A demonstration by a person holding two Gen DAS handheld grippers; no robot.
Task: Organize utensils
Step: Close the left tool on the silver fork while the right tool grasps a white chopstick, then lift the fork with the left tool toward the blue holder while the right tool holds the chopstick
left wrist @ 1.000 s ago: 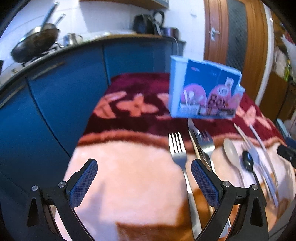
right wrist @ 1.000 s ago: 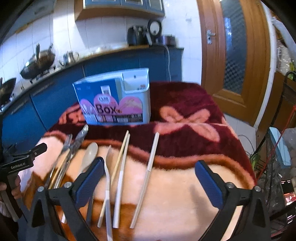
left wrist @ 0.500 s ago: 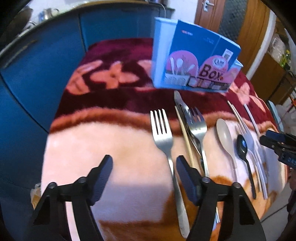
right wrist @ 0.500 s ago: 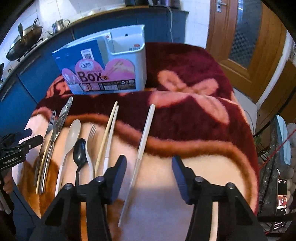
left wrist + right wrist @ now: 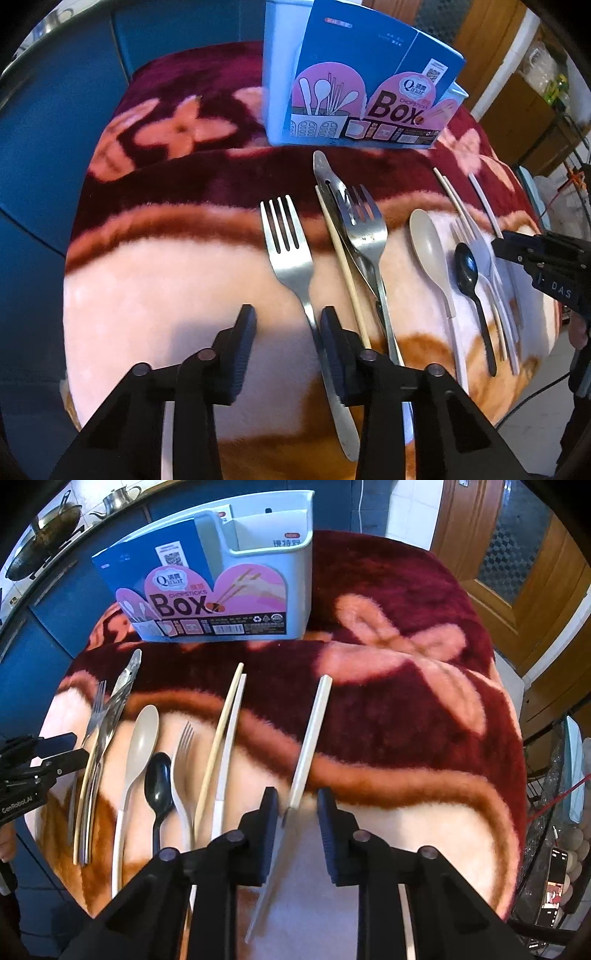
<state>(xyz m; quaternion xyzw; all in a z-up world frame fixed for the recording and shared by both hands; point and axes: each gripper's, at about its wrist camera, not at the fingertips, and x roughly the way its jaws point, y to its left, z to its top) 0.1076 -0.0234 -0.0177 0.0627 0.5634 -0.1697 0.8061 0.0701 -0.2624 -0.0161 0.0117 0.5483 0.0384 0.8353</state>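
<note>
Beside blanket edge (image 5: 70, 258), lone fork (image 5: 291, 258).

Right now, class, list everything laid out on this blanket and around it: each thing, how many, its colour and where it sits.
box: 1, pale blue with blue-and-pink card sleeve, far end of blanket
steel forks: 2, silver, left side; second lies on a knife
knife: 1, silver, under that fork
wood chopsticks: 2, tan, one by the knife, one mid row
big spoon: 1, beige, mid row
small spoon: 1, black, beside it
plastic fork: 1, whitish, beside black spoon
white chopsticks: 2, one apart at right, one by the tan one
blanket: 1, maroon, pink and cream
pan: 1, dark, counter behind
left gripper: open, by steel fork handle
right gripper: open, around white chopstick
</note>
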